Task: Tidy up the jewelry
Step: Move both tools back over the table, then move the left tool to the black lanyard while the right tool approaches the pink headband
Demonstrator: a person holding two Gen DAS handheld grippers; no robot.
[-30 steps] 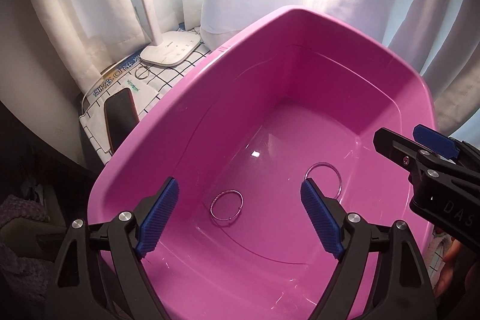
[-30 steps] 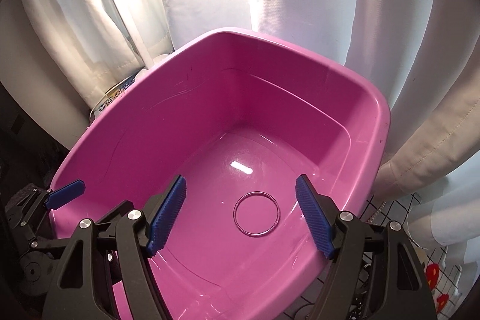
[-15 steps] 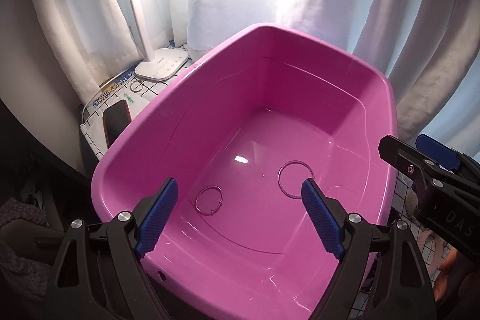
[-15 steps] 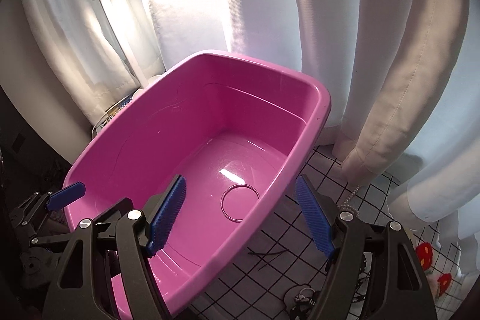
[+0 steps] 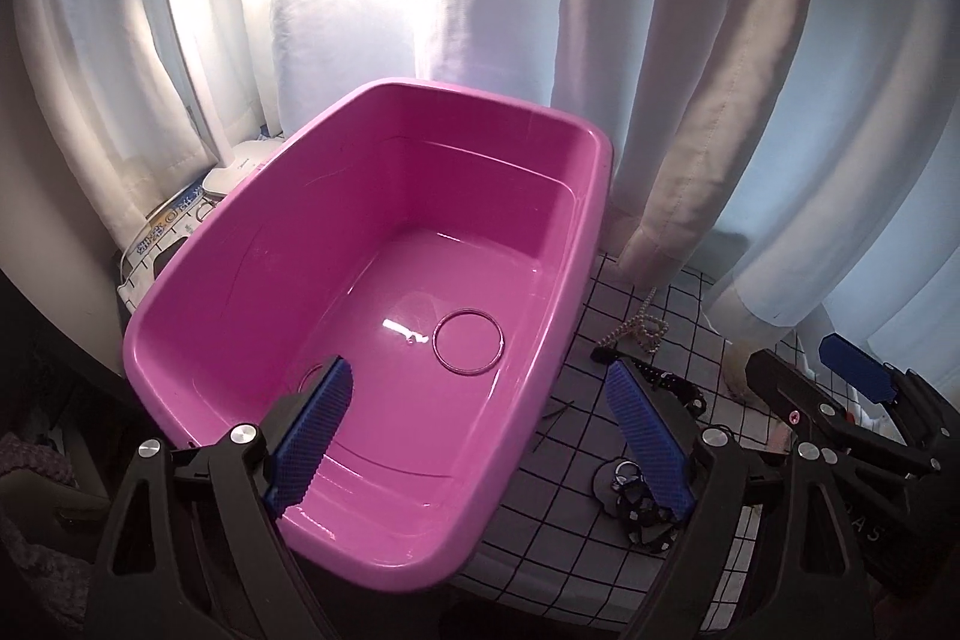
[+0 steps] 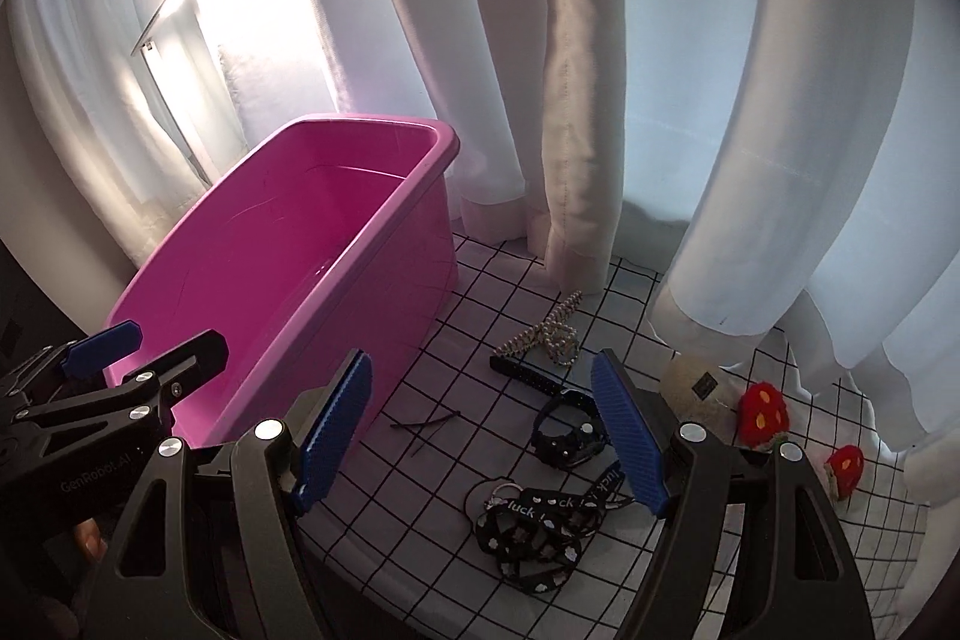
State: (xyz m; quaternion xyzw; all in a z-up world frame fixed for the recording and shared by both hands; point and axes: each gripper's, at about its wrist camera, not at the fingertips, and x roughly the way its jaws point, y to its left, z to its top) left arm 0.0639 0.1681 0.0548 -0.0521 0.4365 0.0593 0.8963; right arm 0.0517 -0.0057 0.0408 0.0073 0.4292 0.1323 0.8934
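Both claws (image 5: 477, 436) (image 6: 483, 436) wide, empty.

My lamp (image 5: 198, 58) blows out white against the curtains (image 6: 600, 70), leaving glare on the pink tub's (image 5: 372, 250) floor (one small bright streak). Corners go black, edges bend; nearer parts sit dim.

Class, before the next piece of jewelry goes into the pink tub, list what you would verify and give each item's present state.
1. Right gripper open, nothing held: ok.
2. Left gripper open, nothing held: ok.
3. Pink tub upright on the checked cloth: ok.
4. Large ring already lies in the tub: ok.
5. Pearl necklace put away: not ok, lies on the cloth.
6. Black watch free of the lanyard: cannot tell.
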